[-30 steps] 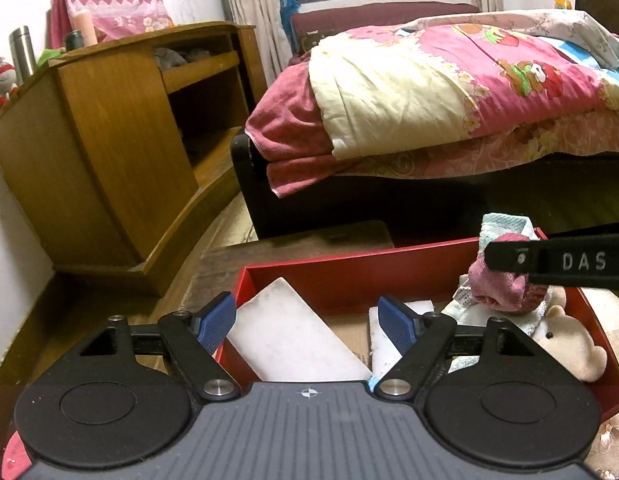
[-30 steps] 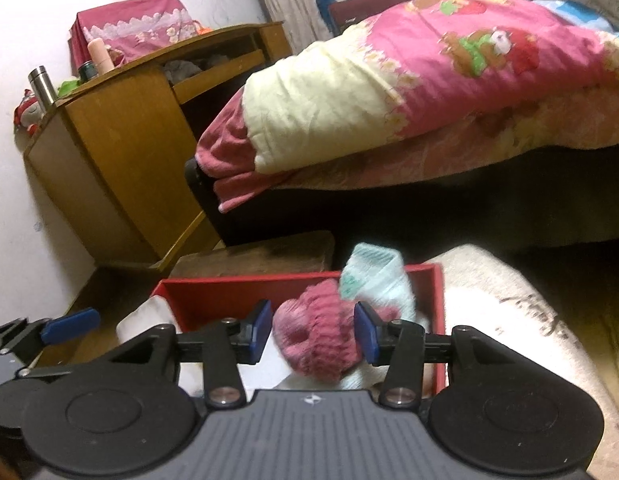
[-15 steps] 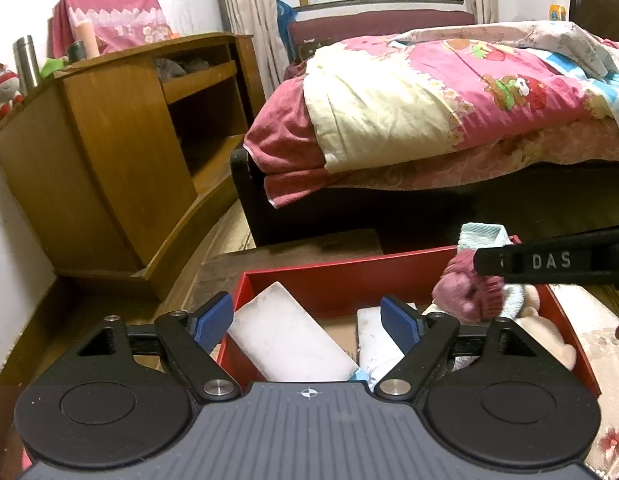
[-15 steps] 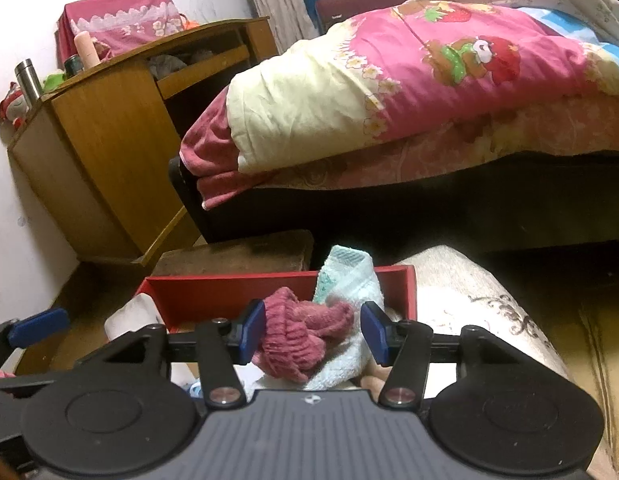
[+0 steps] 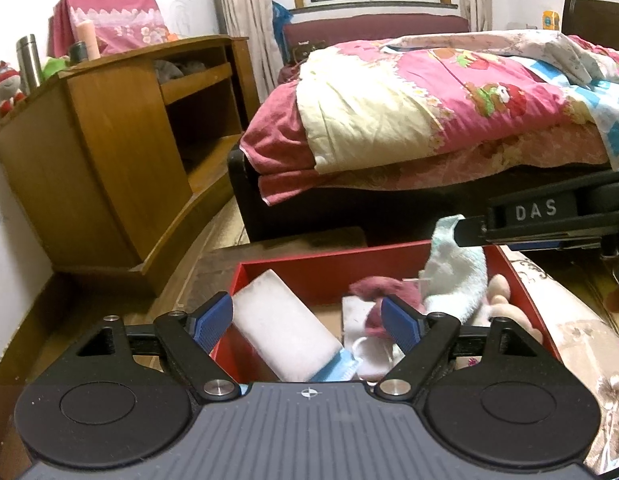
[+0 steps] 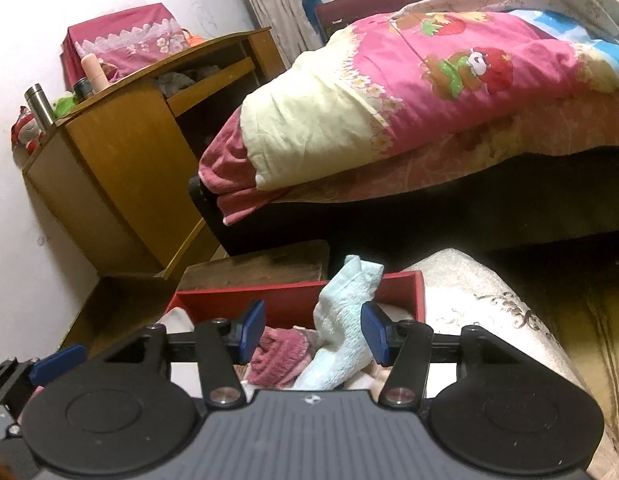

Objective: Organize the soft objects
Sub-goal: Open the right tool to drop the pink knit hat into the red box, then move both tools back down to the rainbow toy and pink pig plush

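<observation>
A red box (image 5: 309, 270) (image 6: 293, 300) holds soft things. In it lie a white sponge block (image 5: 285, 332), a pink knitted hat (image 5: 383, 294) (image 6: 279, 356), a pale blue-green towel (image 5: 457, 276) (image 6: 345, 320) and a beige plush toy (image 5: 505, 304). My left gripper (image 5: 307, 318) is open and empty over the box's near left side. My right gripper (image 6: 311, 334) is open above the hat and towel, holding nothing. In the left wrist view it shows as a black bar (image 5: 549, 216) above the towel.
A bed with a pink quilt (image 5: 429, 100) stands behind the box. A wooden cabinet (image 5: 109, 148) stands at the left by the wall. A patterned cushion (image 6: 489, 312) lies right of the box. A low dark wooden stool (image 6: 261, 266) stands behind the box.
My right gripper opened and let go of the pink hat, which dropped into the box beside the towel. It then rose and drew back. The left gripper stayed open.
</observation>
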